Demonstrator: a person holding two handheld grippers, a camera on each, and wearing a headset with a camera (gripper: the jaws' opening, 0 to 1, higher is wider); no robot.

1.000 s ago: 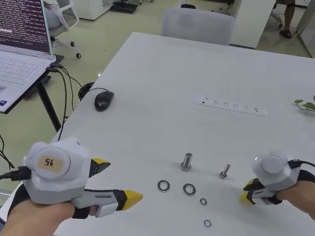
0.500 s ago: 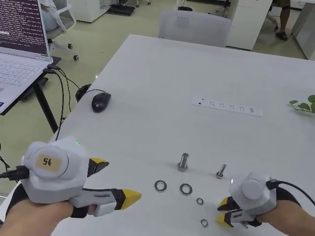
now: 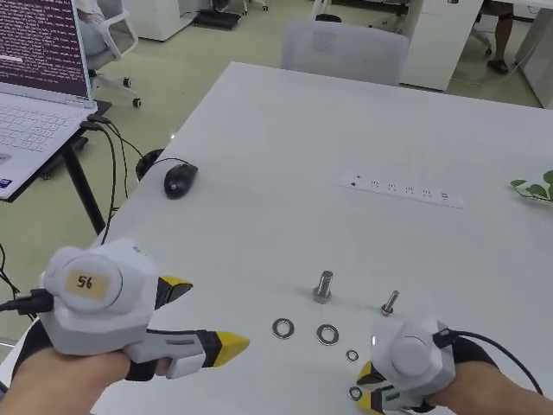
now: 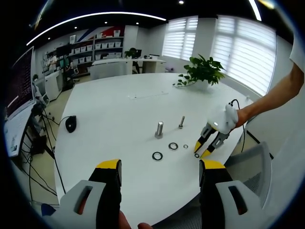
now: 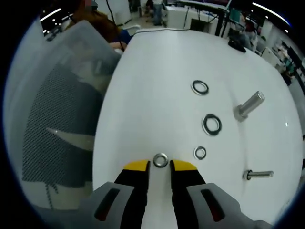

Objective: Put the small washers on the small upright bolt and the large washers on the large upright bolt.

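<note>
right gripper (image 5: 160,167) moved down to nearest small washer (image 5: 160,160) | fingers (image 5: 137,166) flank it

Your left gripper (image 3: 206,316): pale grey housing with a rounded cap carrying a tan label (image 3: 85,283) marked "56". Black jaws, yellow tips. A black cable (image 3: 17,304) exits at the rear. Your right gripper (image 3: 366,389): matching grey body and yellow tips, with a thin black lead (image 3: 488,340) looping off it.

In the head view the right gripper (image 3: 366,391), nearer than the large bolt (image 3: 323,286), hides its jaw tips under its own housing and partly covers a small washer (image 3: 354,393); far left of the bolt, the frame edge cuts the laptop (image 3: 34,95)
</note>
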